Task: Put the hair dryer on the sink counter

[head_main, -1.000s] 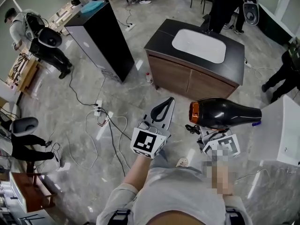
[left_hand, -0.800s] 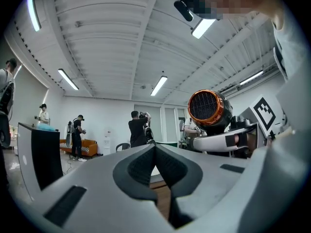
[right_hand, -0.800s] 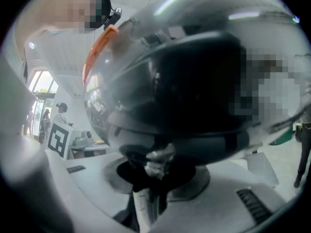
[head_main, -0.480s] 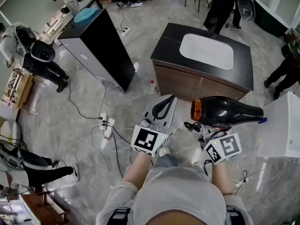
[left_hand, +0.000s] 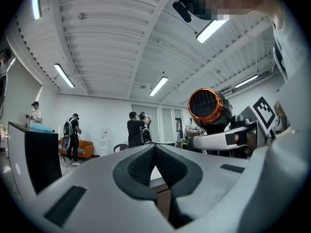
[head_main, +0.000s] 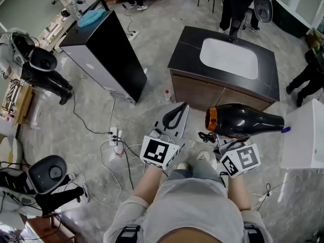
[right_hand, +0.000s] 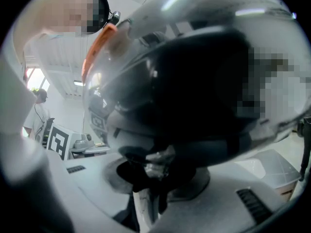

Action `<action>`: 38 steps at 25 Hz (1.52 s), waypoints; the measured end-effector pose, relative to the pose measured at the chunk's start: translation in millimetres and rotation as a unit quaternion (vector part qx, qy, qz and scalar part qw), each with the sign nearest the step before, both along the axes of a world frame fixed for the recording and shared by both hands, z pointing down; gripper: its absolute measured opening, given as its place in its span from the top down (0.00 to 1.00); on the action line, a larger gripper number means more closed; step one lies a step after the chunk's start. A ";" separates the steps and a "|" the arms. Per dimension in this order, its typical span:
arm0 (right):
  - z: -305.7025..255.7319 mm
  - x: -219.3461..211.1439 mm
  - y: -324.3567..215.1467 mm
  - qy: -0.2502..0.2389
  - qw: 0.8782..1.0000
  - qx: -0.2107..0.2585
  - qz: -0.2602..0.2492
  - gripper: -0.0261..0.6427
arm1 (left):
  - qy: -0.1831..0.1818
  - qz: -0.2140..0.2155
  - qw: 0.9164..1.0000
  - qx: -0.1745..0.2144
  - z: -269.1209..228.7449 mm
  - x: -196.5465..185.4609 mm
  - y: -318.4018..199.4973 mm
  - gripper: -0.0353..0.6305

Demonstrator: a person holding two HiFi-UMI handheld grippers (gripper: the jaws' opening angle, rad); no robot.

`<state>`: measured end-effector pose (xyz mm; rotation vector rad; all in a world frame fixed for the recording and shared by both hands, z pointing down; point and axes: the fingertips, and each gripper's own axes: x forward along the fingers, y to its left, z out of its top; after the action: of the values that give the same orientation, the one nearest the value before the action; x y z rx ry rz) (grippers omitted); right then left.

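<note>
Inventory of what lies before you.

1. Glossy black hair dryer (head_main: pixel 244 120) with a copper-orange ring round its rear grille. It hangs level in the air above the grey marbled floor (head_main: pixel 152 92), just short of the desk's brown front and not on the desk. The copper end faces your left side and the narrow nozzle points to your right.

2. Your right hand-held gripper (head_main: pixel 224 142), with its square-marker cube, sits directly under the dryer. Its jaws are clamped on the dryer's dark handle. In the right gripper view the black barrel fills most of the picture above them.

3. Your left hand-held gripper (head_main: pixel 174 120), white with dark inner pads, is level and just beside the dryer's copper end without touching it. Its jaws are closed together with nothing between them.

4. Dark-topped desk (head_main: pixel 185 49) with brown wooden doors stands ahead of you, beyond both hand-held grippers. A white rounded basin (head_main: pixel 229 58) is sunk in its top.

5. Tall black cabinet (head_main: pixel 109 59) with a white side panel stands to the left of the desk, well apart from it. A teal item (head_main: pixel 92 17) lies on top.

6. White power strip (head_main: pixel 114 135) lies on the floor to the left of your left hand-held gripper, with black and white cables trailing from it.

7. White box-shaped unit (head_main: pixel 304 138) stands at your right, near the dryer's nozzle.

8. People stand beyond the desk's far edge, and others are at the far left of the room.
</note>
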<state>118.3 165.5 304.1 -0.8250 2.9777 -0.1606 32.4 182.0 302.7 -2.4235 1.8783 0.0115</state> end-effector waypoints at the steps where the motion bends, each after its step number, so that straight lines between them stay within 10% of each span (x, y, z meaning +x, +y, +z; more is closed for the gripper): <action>1: 0.4 -3.3 -2.9 0.000 1.000 0.000 -0.001 0.76 | 0.000 -0.001 1.000 0.000 0.9 -3.5 -2.2 0.93; 38: -3.2 -97.3 -275.9 -0.010 1.000 0.007 -0.025 0.76 | -0.011 -0.010 1.000 0.006 -3.8 -91.6 -280.0 0.93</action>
<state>21.1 -110.4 300.9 -0.7444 2.9793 -0.1486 -59.2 -98.0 298.9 -2.3872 1.8875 -0.0042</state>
